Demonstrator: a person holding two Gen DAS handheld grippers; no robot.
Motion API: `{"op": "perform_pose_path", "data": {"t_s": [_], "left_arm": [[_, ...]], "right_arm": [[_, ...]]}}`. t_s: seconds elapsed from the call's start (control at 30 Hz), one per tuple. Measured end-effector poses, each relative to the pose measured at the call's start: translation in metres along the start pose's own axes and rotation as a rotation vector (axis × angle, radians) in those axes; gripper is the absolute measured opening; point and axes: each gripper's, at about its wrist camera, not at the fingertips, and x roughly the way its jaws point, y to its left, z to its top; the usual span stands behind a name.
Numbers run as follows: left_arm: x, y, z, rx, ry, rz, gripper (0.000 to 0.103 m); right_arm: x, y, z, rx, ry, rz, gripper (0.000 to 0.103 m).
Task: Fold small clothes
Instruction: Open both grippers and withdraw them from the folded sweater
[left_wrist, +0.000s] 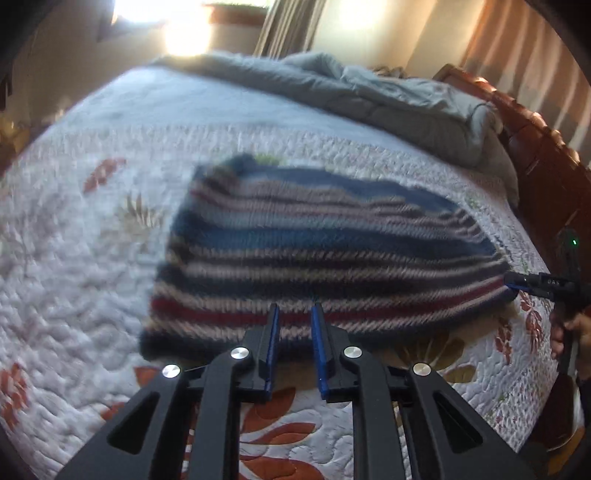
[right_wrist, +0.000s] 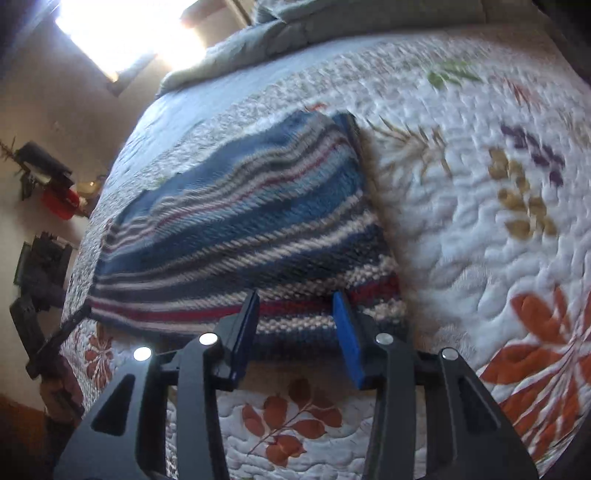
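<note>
Quilt (right_wrist: 480, 221) lies bare around the folded striped sweater (left_wrist: 314, 251); left gripper (left_wrist: 294, 314) and right gripper (right_wrist: 295, 299), jaws narrowly parted and empty, hover at its near edge.

Each matte black plastic two-finger gripper (left_wrist: 293, 314) (right_wrist: 295, 302) has angular linkage arms. Round silver screw heads (left_wrist: 240, 353) mark the joints. Flat blue pads (right_wrist: 349, 339) line the fingers.
</note>
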Motion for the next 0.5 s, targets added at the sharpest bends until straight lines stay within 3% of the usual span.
{"op": "perform_pose_path", "data": {"t_s": [0.1, 0.2, 0.27, 0.33, 0.4, 0.47, 0.5], "left_arm": [[0.021, 0.021, -0.013, -0.088, 0.053, 0.001, 0.016], [0.027, 0.037, -0.022, -0.132, 0.054, -0.04, 0.014], [0.025, 0.036, -0.023, -0.126, 0.05, -0.037, 0.014], [0.02, 0.032, -0.022, -0.109, 0.041, -0.02, 0.015], [0.008, 0.022, -0.023, -0.065, 0.022, 0.022, 0.024], [-0.008, 0.004, -0.024, 0.014, -0.023, 0.1, 0.052], [-0.016, -0.003, -0.024, 0.047, -0.046, 0.118, 0.054]], "right_arm": [[0.005, -0.01, -0.009, 0.015, -0.013, -0.013, 0.022], [0.006, -0.015, -0.013, 0.005, -0.01, -0.018, 0.015], [-0.001, -0.013, -0.014, 0.016, -0.014, -0.03, 0.015], [-0.011, -0.004, -0.018, 0.019, -0.047, -0.054, 0.021], [-0.021, 0.016, -0.026, 0.007, -0.087, -0.041, 0.031], [-0.024, 0.043, -0.037, -0.028, -0.101, 0.022, 0.031], [-0.024, 0.053, -0.043, -0.043, -0.103, 0.043, 0.035]]}}
